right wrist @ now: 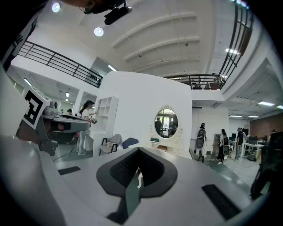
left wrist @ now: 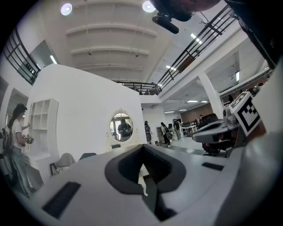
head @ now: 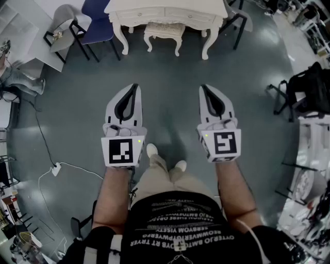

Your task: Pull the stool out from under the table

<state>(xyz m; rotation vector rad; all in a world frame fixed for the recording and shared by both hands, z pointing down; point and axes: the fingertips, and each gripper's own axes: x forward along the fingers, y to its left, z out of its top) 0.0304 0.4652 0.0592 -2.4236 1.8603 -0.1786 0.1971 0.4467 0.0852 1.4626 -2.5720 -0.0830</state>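
In the head view a cream stool point(head: 163, 32) with curved legs stands tucked under a cream dressing table point(head: 165, 14) at the top of the frame. My left gripper point(head: 135, 87) and right gripper point(head: 203, 88) are held side by side over the grey floor, well short of the stool, both shut and empty. Each gripper view looks level across the hall; the left gripper point(left wrist: 142, 155) and right gripper point(right wrist: 138, 164) show their jaws closed together. The table's oval mirror point(right wrist: 166, 123) shows beyond the right gripper's jaws and the same mirror point(left wrist: 120, 127) in the left gripper view.
A grey chair point(head: 66, 26) and a blue chair point(head: 98, 20) stand left of the table, and a dark chair point(head: 234, 15) to its right. A power strip with cables point(head: 55, 168) lies on the floor at left. A black bag on a rack point(head: 308, 87) stands at right.
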